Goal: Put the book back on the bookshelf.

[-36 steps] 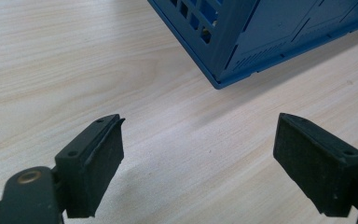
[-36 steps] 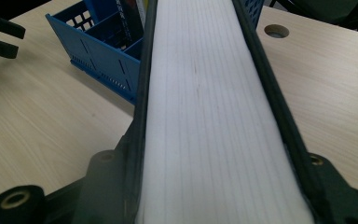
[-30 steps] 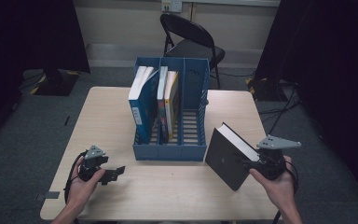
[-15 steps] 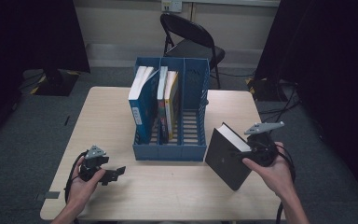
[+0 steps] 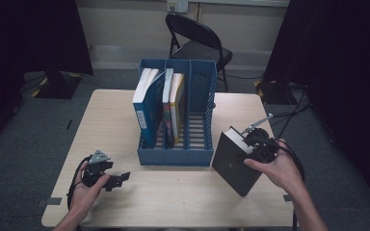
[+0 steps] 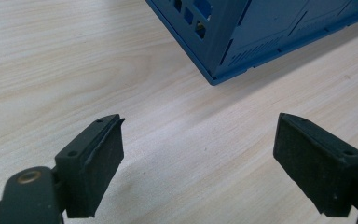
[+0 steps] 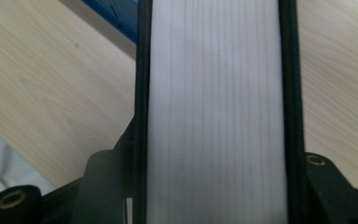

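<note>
Now the right gripper [image 5: 256, 144], clamped on the black book [image 5: 233, 161], has carried it nearer the blue file rack [image 5: 176, 156], tilted just above the table [image 5: 173, 202]. Probably heading for the empty right compartment. Left gripper [image 5: 118, 179] rests spread, empty.

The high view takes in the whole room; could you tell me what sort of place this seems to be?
Probably a recording studio or lab set-up, not a home: black curtains hang at both sides, cables trail over grey carpet, and a lone folding chair stands behind the wooden table.
</note>
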